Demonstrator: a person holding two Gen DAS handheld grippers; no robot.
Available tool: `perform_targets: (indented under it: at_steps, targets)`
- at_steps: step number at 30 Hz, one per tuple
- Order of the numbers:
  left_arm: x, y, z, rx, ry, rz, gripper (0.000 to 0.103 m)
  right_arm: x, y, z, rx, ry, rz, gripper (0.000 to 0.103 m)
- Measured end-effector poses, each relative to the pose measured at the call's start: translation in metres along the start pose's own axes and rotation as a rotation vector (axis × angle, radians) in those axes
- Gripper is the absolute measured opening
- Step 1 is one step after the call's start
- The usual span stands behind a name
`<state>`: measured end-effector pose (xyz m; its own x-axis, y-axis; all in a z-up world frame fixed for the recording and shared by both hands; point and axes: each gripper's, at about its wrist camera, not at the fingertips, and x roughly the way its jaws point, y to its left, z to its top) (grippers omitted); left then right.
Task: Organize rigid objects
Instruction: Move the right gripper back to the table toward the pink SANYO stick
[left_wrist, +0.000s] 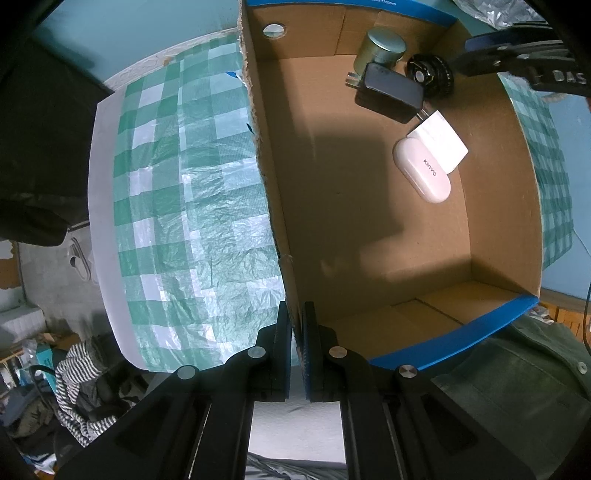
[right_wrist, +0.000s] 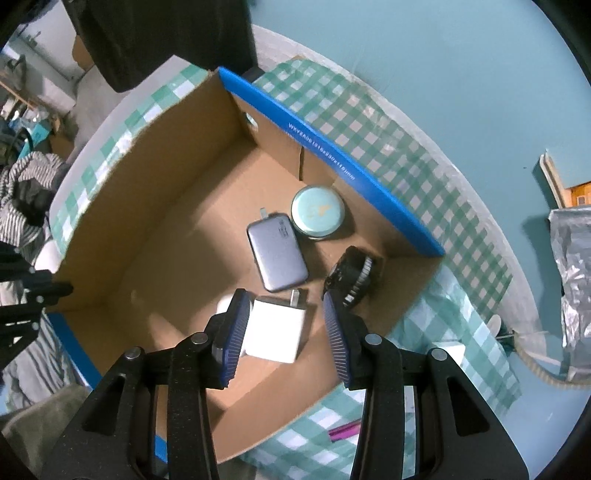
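Observation:
A cardboard box (left_wrist: 369, 221) with blue rims stands on a green checked tablecloth. My left gripper (left_wrist: 297, 347) is shut on the box's left wall (left_wrist: 280, 258). Inside lie a round tin (left_wrist: 382, 50), a grey power bank (left_wrist: 391, 90), a black ribbed dial-like object (left_wrist: 430, 75), a white charger cube (left_wrist: 441, 142) and a white oval case (left_wrist: 423, 170). My right gripper (right_wrist: 282, 332) is open above the white charger (right_wrist: 275, 330), which lies on the box floor between the jaws. The tin (right_wrist: 317, 212), power bank (right_wrist: 277, 253) and black object (right_wrist: 351, 277) lie beyond it.
The box (right_wrist: 147, 229) takes up much of the small round table. A pink-purple stick (right_wrist: 343, 432) and a small white block (right_wrist: 448, 349) lie on the cloth right of the box. Crinkled foil (right_wrist: 572, 266) is at the far right. Clothes clutter the floor on the left (left_wrist: 81, 387).

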<state>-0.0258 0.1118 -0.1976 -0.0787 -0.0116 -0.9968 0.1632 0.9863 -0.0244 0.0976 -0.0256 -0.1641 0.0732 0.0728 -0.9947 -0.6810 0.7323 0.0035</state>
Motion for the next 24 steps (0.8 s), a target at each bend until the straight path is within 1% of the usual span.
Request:
perform_targets:
  at_steps: [3, 8, 14, 24]
  targets:
    - [0.000, 0.000, 0.000, 0.000, -0.001, 0.002, 0.005, -0.011, -0.004, -0.003, 0.019, -0.008, -0.013, 0.046]
    - [-0.002, -0.003, -0.001, 0.000, -0.003, 0.003, 0.005, -0.024, -0.012, -0.009, 0.059, -0.025, -0.007, 0.046]
    - [-0.002, -0.003, -0.002, 0.000, -0.004, 0.003, 0.005, -0.038, -0.026, -0.026, 0.100, -0.030, -0.013, 0.046]
    - [-0.003, -0.003, -0.002, 0.005, -0.002, 0.004, 0.005, -0.046, -0.054, -0.056, 0.188, -0.024, -0.021, 0.047]
